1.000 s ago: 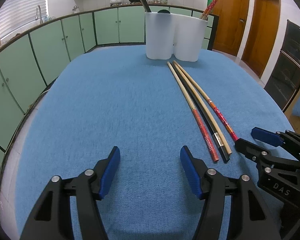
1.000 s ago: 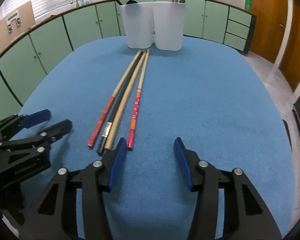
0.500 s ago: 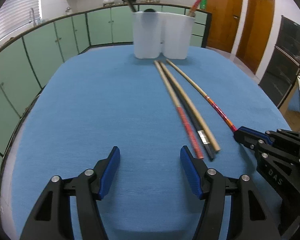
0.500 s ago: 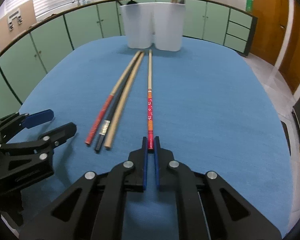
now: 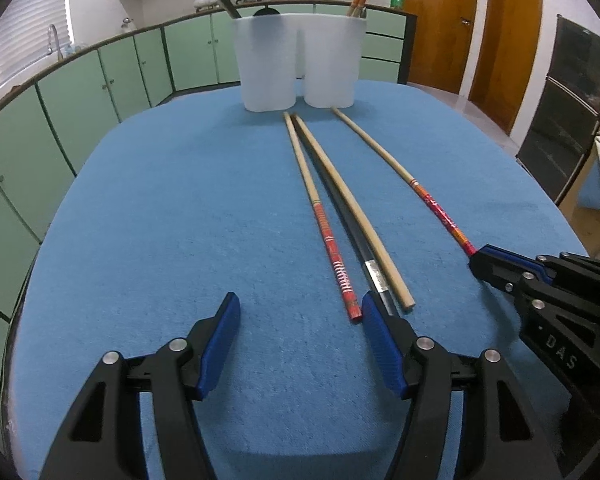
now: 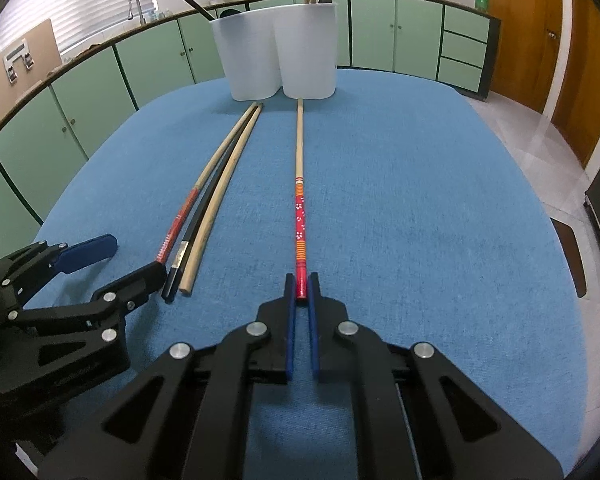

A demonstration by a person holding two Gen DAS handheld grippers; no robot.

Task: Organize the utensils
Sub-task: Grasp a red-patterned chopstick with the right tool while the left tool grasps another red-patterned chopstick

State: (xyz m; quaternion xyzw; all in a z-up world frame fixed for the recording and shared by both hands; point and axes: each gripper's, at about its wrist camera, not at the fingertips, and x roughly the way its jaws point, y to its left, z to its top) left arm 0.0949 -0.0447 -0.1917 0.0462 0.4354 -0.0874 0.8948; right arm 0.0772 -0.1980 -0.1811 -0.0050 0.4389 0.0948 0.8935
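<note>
My right gripper (image 6: 301, 286) is shut on the red end of a flowered red chopstick (image 6: 299, 200), which lies along the blue tablecloth toward the white holder (image 6: 276, 56); it also shows in the left wrist view (image 5: 428, 200). Three more chopsticks lie together to its left: a red-patterned one (image 5: 324, 224), a black one (image 5: 348, 232) and a plain wooden one (image 5: 360, 216). My left gripper (image 5: 300, 312) is open and empty, its right finger beside their near ends. The right gripper (image 5: 480, 262) is at the right there.
The white two-part holder (image 5: 300, 68) stands at the far table edge with several utensils upright in it. The round table (image 5: 160, 220) has a blue cloth. Green cabinets curve behind; wooden doors are at the right.
My right gripper closed on the flowered chopstick and pulled it right, apart from the other three. My left gripper moved forward toward the three chopsticks' near ends and stayed open.
</note>
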